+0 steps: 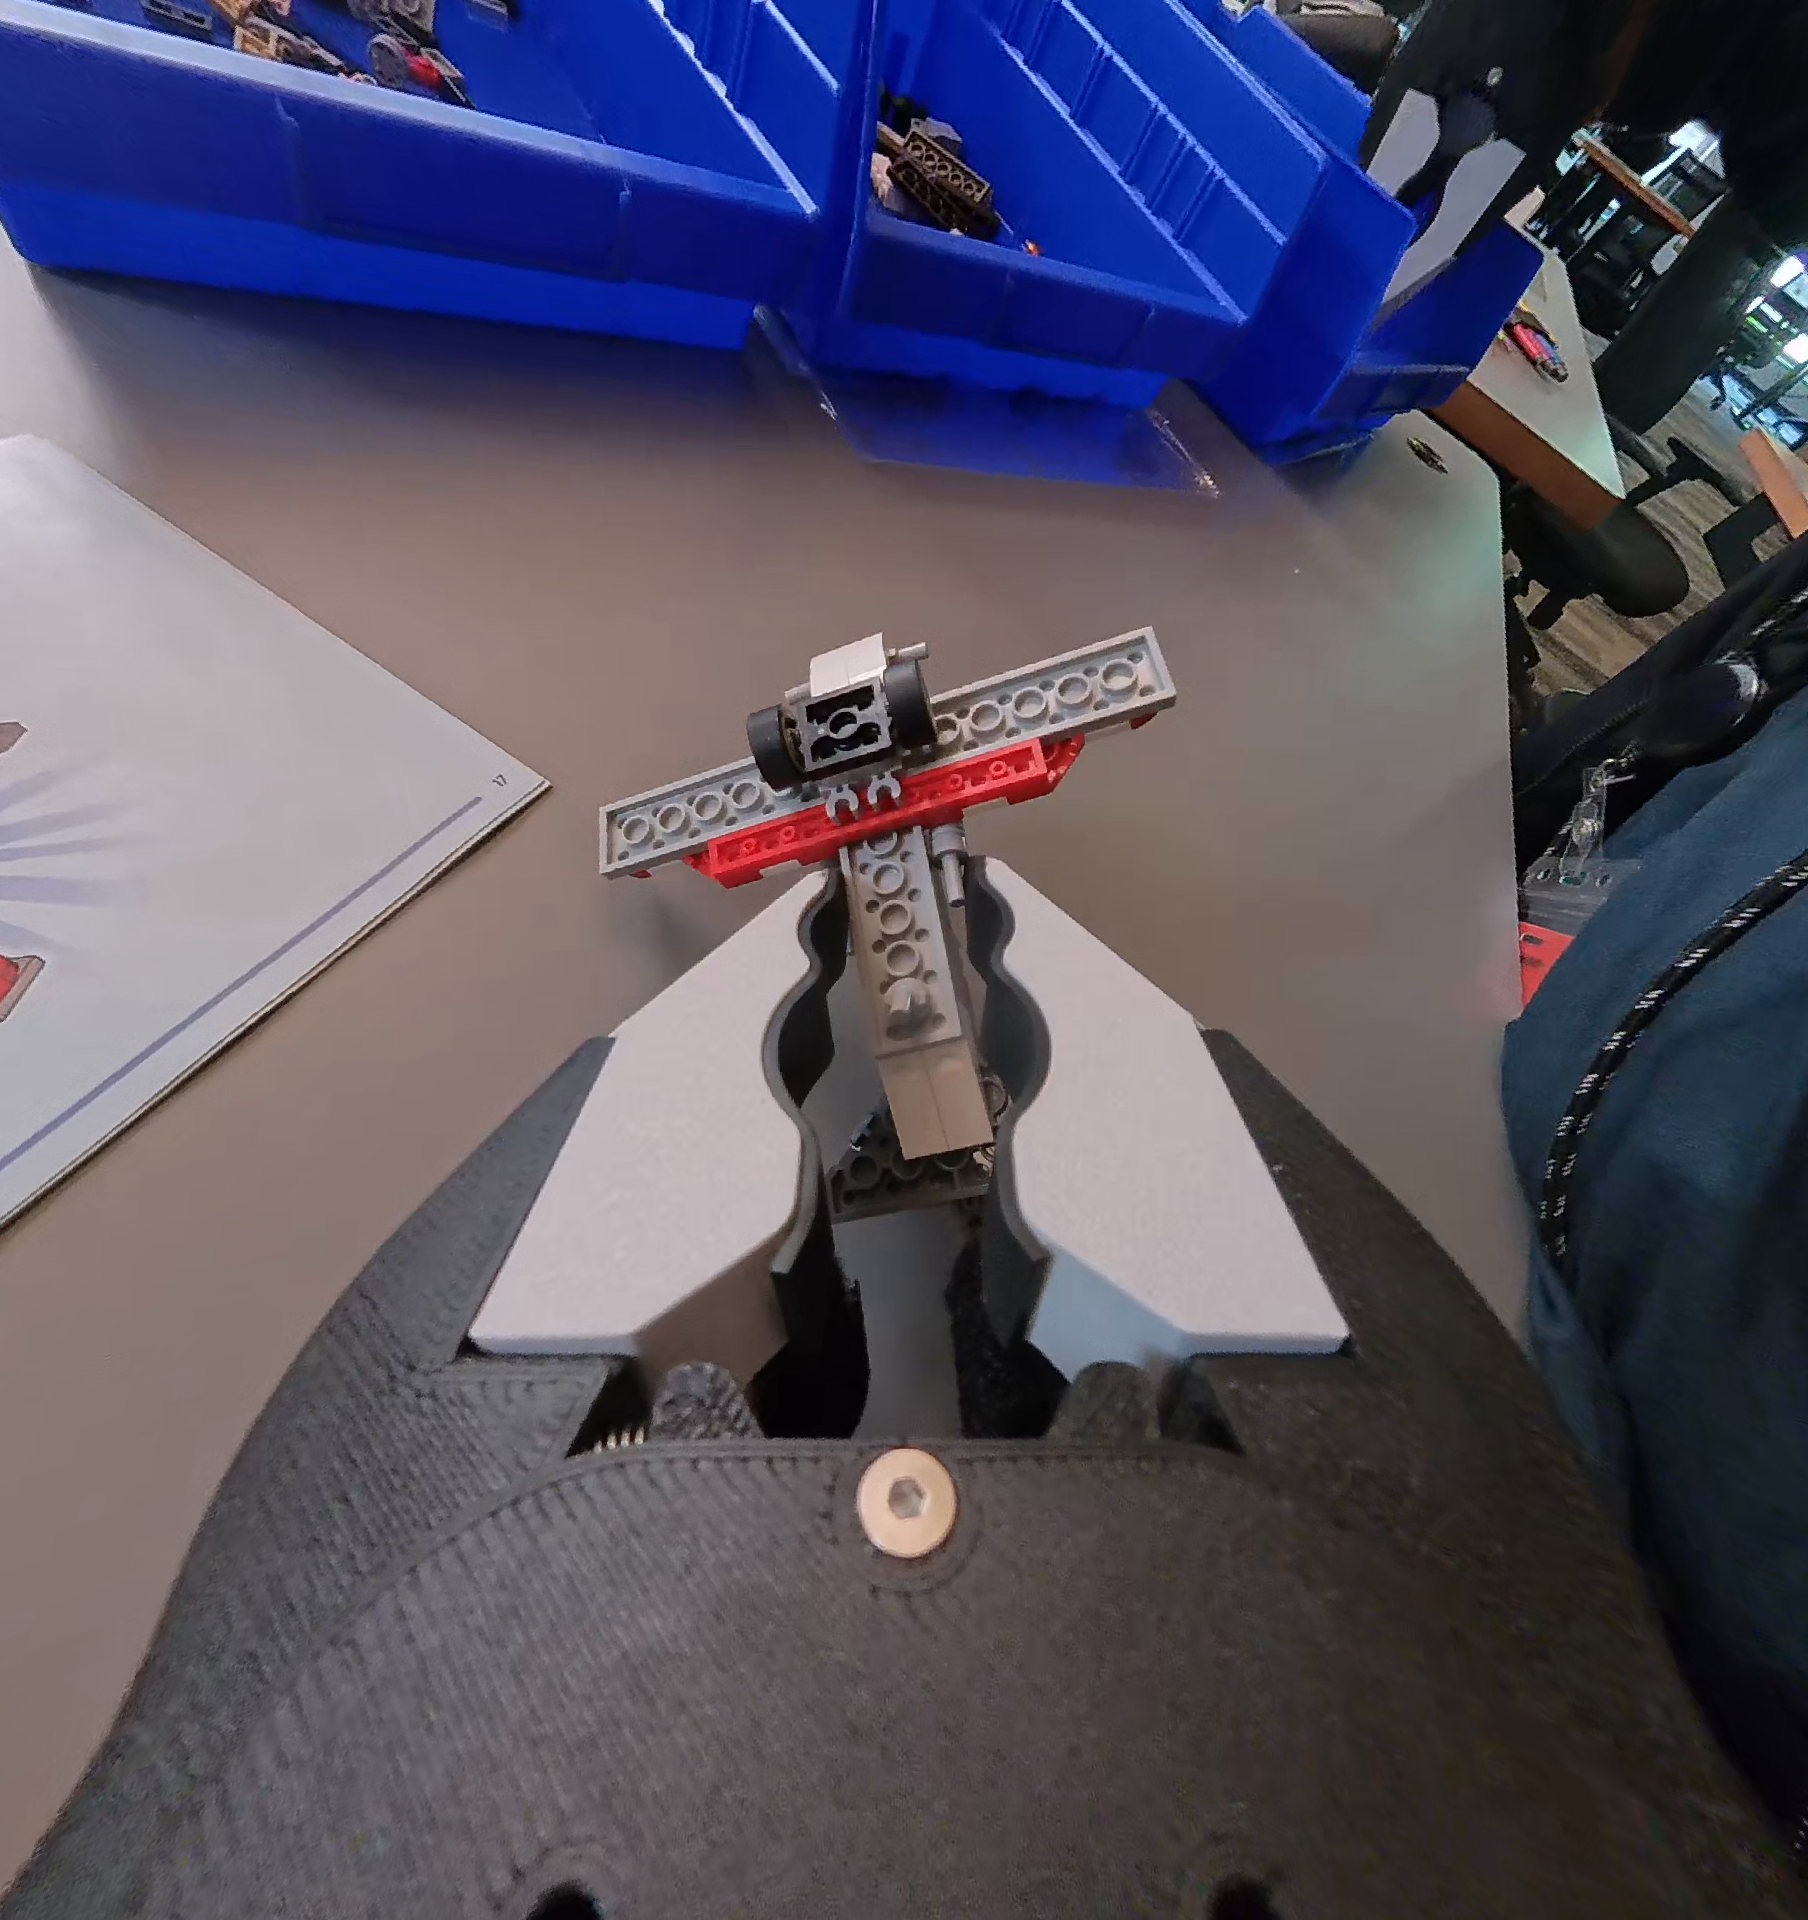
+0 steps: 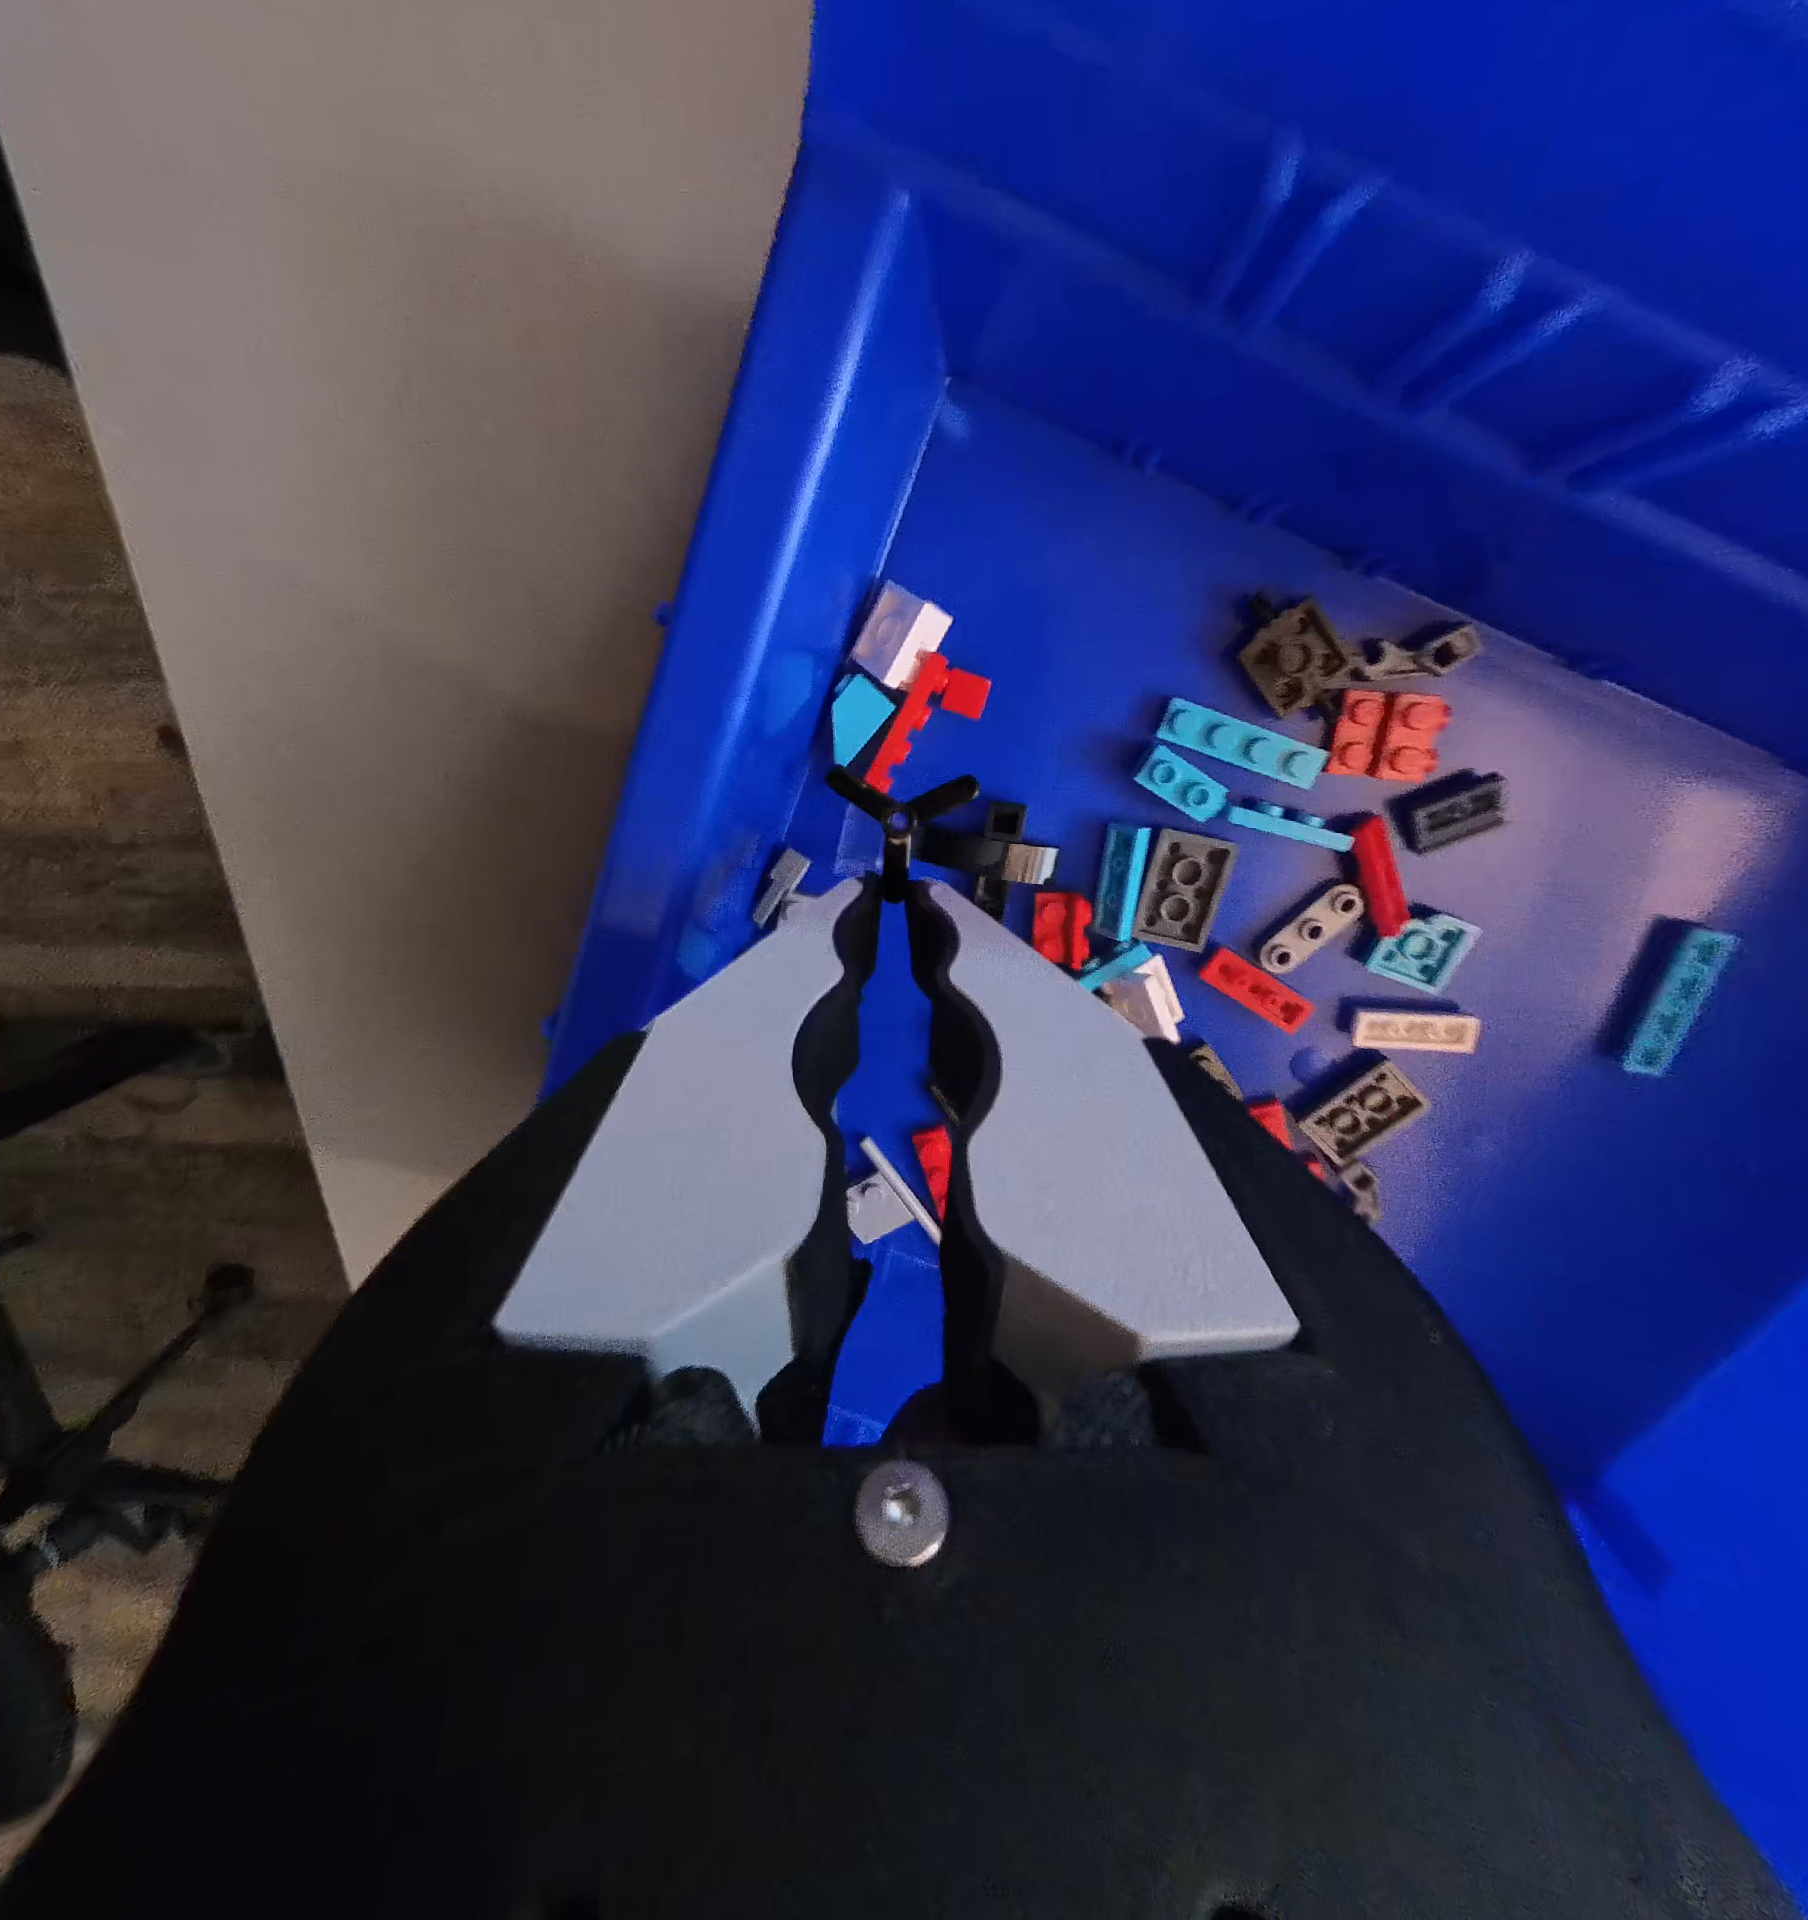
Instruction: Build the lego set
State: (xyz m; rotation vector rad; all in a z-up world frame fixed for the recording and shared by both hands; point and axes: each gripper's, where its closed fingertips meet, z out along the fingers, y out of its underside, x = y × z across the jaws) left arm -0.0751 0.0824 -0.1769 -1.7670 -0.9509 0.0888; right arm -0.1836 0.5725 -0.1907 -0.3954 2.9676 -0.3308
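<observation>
Lego assembly (image 1: 884,790) sits clamped between the left jaws; right jaws pinch a black propeller piece (image 2: 900,816) at their tips.

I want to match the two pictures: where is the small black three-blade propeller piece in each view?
Left wrist view: not in it.
Right wrist view: the black propeller piece sits just above centre, pinched at the right gripper tips, over the blue bin.
Shared landmark: blue parts bins appear in both views.
</observation>
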